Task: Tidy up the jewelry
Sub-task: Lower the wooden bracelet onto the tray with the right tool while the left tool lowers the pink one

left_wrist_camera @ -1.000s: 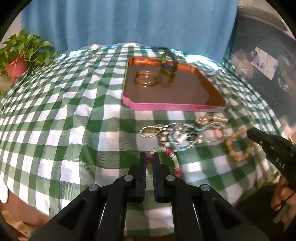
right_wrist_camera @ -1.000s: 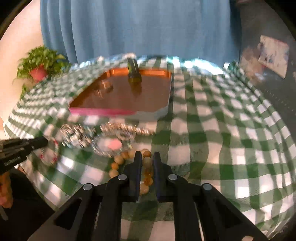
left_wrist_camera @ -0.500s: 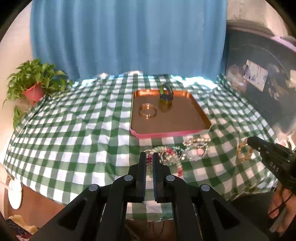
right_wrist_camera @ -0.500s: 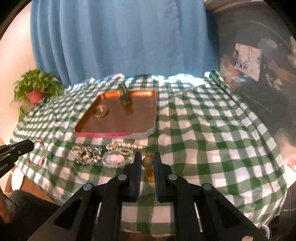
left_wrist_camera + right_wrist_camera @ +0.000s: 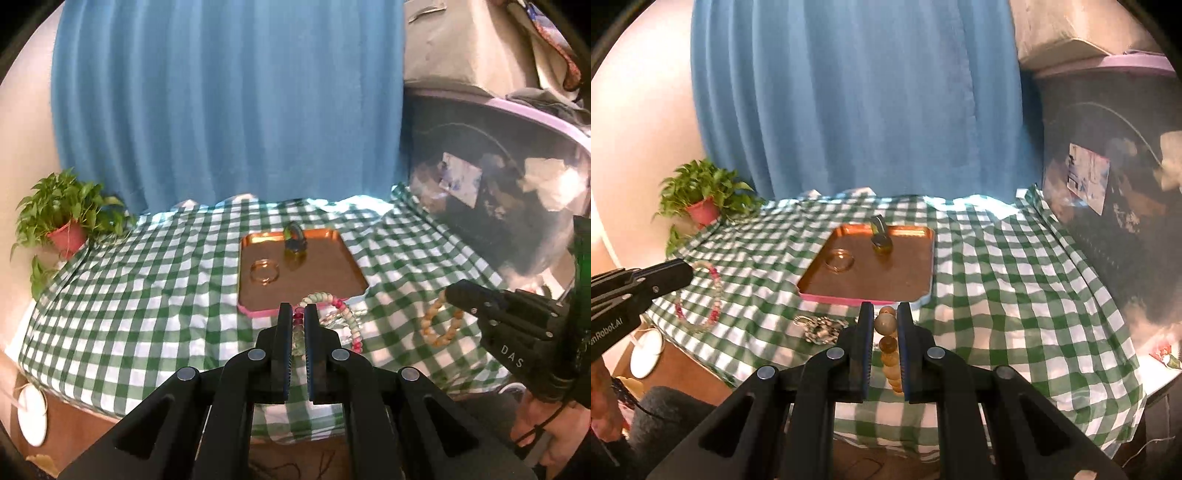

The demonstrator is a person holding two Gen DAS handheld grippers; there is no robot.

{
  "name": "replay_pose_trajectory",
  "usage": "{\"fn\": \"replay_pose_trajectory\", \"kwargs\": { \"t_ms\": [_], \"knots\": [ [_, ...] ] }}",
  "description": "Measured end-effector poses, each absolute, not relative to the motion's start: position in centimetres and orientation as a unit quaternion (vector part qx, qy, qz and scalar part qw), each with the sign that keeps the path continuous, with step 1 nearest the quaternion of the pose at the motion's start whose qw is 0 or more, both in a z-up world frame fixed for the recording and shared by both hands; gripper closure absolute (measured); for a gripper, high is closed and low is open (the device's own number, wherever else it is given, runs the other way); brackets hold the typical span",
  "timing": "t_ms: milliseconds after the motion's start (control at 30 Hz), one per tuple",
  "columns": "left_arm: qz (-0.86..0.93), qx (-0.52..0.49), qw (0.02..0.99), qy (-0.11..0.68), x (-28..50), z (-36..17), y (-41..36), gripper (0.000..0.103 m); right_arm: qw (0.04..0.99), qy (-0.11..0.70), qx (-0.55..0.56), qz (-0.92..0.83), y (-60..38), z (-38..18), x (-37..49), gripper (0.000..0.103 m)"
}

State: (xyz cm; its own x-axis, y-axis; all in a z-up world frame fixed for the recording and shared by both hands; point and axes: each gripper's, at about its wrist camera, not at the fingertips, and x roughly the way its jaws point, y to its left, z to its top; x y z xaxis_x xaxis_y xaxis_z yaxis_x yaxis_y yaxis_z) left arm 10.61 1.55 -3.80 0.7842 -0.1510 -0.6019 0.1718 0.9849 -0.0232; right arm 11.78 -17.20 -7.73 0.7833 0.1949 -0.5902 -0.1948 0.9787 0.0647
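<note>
Two black two-finger grippers raised above green-and-white checked tablecloth, each clamped on a bracelet.

Left gripper: jaws narrow, pinching pink-and-pale-green beaded bracelet at its near-left arc; rest of loop curving up and to right of fingertips, clear of cloth. Same bracelet seen from right wrist dangling below left gripper's tip.

Right gripper: jaws narrow, closed on tan round wooden-bead bracelet; beads stacked in the gap between fingers, strand trailing back toward camera. From left wrist view, same bracelet hanging as an open loop under right gripper's tip.

Ahead of both grippers: copper-coloured rectangular tray with pink rim. Inside tray, far centre: dark green bangle standing upright. Inside tray, left part: thin gold ring-shaped bangles lying flat.

Between tray's near edge and right gripper, slightly left: silver-and-white beaded jewelry heap on cloth.

Far left, beyond cloth edge: leafy green plant in red pot. Blue pleated curtain behind table.
</note>
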Motion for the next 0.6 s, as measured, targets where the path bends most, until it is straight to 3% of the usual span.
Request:
{"fn": "replay_pose_trajectory", "kwargs": {
  "t_ms": [333, 600],
  "knots": [
    [-0.143, -0.047, 0.940, 0.306, 14.0, -3.0, 3.9, 0.097, 0.937, 0.306, 0.027, 0.166, -16.7, -5.6, 13.3, 0.092],
    [-0.141, -0.016, 0.943, 0.302, 18.0, -4.2, 4.2, 0.097, 0.934, 0.300, 0.032, 0.193, -16.4, -5.7, 16.8, 0.092]
  ]
}}
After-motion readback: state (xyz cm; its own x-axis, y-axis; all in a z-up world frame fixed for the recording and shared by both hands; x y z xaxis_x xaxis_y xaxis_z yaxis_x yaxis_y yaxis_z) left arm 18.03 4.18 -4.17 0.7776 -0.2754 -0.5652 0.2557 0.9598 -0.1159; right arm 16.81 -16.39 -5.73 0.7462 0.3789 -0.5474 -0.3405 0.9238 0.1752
